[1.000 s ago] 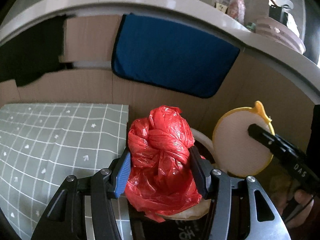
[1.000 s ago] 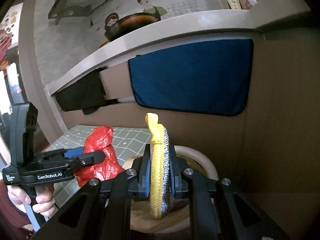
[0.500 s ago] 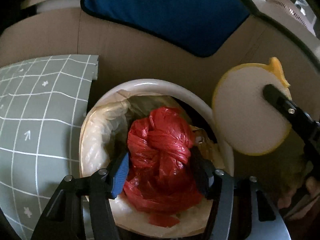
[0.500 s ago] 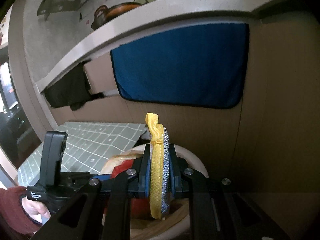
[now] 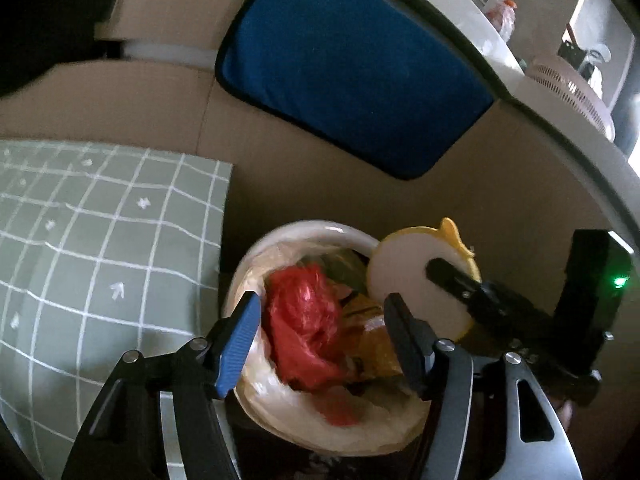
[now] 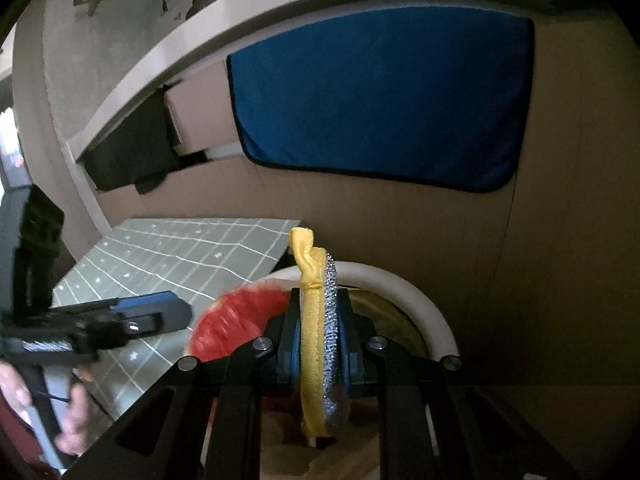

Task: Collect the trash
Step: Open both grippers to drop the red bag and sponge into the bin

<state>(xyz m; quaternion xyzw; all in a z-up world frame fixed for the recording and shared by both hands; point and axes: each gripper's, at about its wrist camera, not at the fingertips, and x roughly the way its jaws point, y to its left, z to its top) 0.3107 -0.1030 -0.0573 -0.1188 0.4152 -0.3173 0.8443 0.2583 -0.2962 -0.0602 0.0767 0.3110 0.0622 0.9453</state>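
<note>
A red plastic bag (image 5: 306, 324) lies inside the round white trash bin (image 5: 312, 229), on its pale liner with other wrappers. My left gripper (image 5: 322, 336) hangs just above the bin, open and empty, jaws on either side of the bag. My right gripper (image 6: 318, 344) is shut on a round yellow scouring pad (image 6: 316, 344) with a silver mesh face, held upright over the bin's right rim (image 6: 400, 280). The pad (image 5: 416, 280) also shows in the left wrist view, and the blurred red bag (image 6: 236, 320) in the right wrist view.
A green grid-patterned mat (image 5: 100, 240) lies left of the bin. A brown cardboard wall (image 5: 500, 184) with a hanging blue cloth (image 5: 352, 64) stands behind. A white counter edge (image 6: 208, 36) runs above.
My left gripper carried the red bag over the bin, then opened; the bag dropped into the bin. My right gripper, still holding the pad, moved closer over the bin.
</note>
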